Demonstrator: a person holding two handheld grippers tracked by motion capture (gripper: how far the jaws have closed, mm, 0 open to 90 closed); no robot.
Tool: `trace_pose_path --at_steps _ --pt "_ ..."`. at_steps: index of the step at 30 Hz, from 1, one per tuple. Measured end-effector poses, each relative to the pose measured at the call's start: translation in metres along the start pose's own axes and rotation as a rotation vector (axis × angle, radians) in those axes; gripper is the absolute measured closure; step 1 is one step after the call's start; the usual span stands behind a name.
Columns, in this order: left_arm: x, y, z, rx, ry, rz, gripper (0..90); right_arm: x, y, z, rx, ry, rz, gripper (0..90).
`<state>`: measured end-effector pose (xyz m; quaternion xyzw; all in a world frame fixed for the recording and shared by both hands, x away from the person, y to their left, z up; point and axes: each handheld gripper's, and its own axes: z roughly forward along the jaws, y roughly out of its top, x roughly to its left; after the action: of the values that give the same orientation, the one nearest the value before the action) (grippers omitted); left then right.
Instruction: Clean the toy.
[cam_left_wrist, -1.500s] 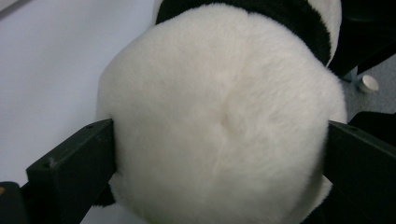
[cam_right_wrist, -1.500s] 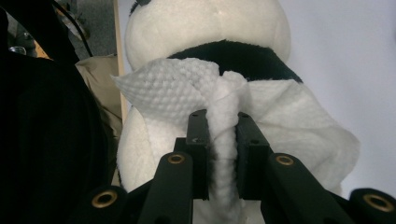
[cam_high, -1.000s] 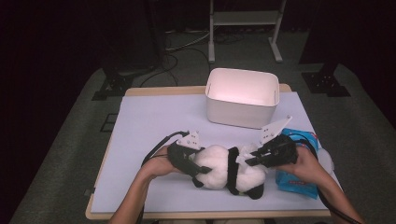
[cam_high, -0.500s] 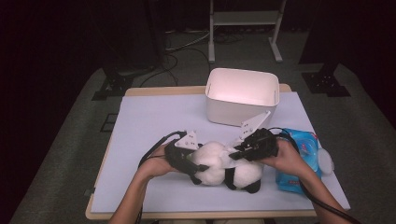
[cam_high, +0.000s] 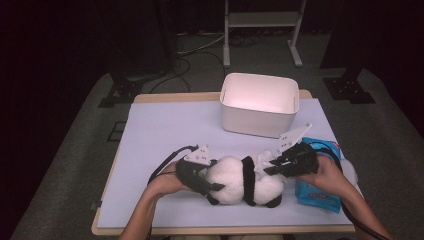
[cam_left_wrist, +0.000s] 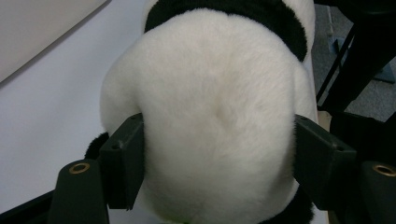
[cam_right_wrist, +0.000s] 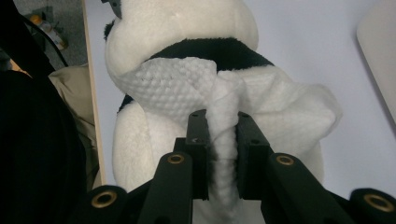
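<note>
Right gripper view: right gripper (cam_right_wrist: 218, 135) pinches wipe (cam_right_wrist: 224, 88), wiping panda (cam_right_wrist: 187, 28); left gripper (cam_left_wrist: 219, 163) clamps rump (jaws just widening) as brace.

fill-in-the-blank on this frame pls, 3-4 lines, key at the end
1. The left tool has its jaws either side of the ____ half of the panda.
2. The right tool pinches a white ____.
3. The panda lies on the ____.
4. Behind the panda stands a white ____, near the table's far edge.

Missing words: white; wipe; table; bin
</note>
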<state>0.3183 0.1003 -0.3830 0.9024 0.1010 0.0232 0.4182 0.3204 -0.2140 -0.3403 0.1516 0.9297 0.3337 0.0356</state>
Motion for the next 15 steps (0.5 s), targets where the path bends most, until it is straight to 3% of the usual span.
trace_pose_path --at_steps 4,12,15 --pt "0.001 -0.002 0.001 -0.018 -0.022 -0.022 23.3 -0.002 -0.003 0.0 -0.006 0.009 0.006 77.4" --pt "0.0 -0.001 0.001 -0.006 -0.002 -0.037 25.1 0.001 0.007 0.001 -0.002 -0.007 0.007 77.3" --pt "-0.001 0.0 0.001 -0.001 0.001 -0.028 25.1 0.002 0.014 0.004 -0.014 0.014 -0.01 77.3"
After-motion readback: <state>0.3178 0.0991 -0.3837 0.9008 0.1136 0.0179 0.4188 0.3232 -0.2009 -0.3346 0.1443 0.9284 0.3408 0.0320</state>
